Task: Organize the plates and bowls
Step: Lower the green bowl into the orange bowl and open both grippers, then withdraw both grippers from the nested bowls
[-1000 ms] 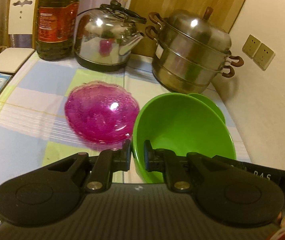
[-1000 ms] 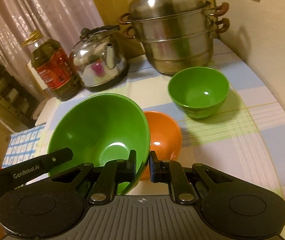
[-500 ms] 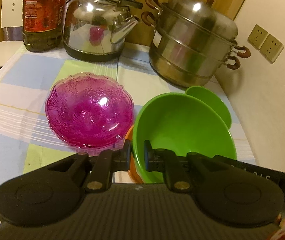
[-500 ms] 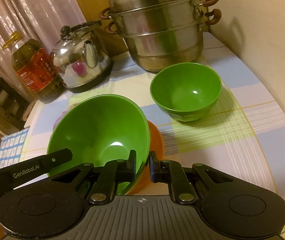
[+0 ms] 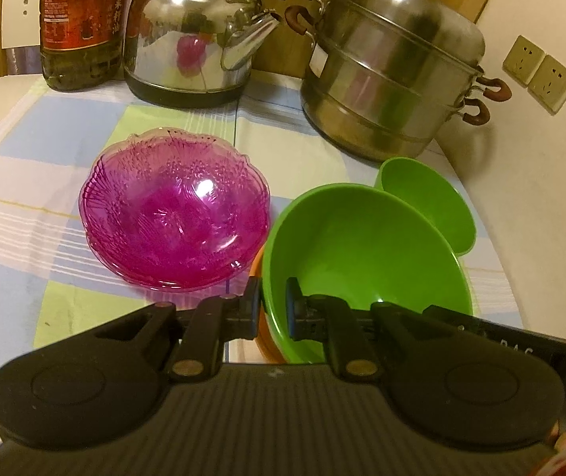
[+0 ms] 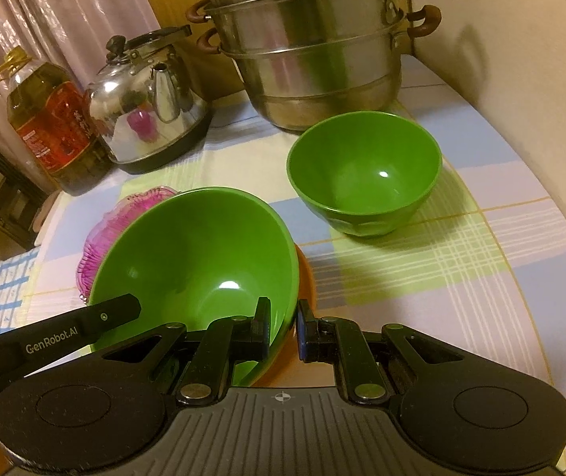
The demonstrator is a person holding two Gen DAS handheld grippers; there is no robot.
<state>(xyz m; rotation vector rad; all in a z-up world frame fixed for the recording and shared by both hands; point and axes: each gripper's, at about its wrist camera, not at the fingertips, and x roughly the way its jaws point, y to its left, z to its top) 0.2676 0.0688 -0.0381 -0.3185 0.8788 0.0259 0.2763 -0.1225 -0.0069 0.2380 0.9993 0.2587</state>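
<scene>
Right wrist: both hand-held grippers pinch big green bowl's rim

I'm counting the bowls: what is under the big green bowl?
An orange bowl sits under the big green bowl; only an edge of its rim shows beside it. Both grippers, left and right, clamp the green rim. Anything deeper inside the orange bowl is covered.

Two close wrist views, shared large green bowl
</scene>
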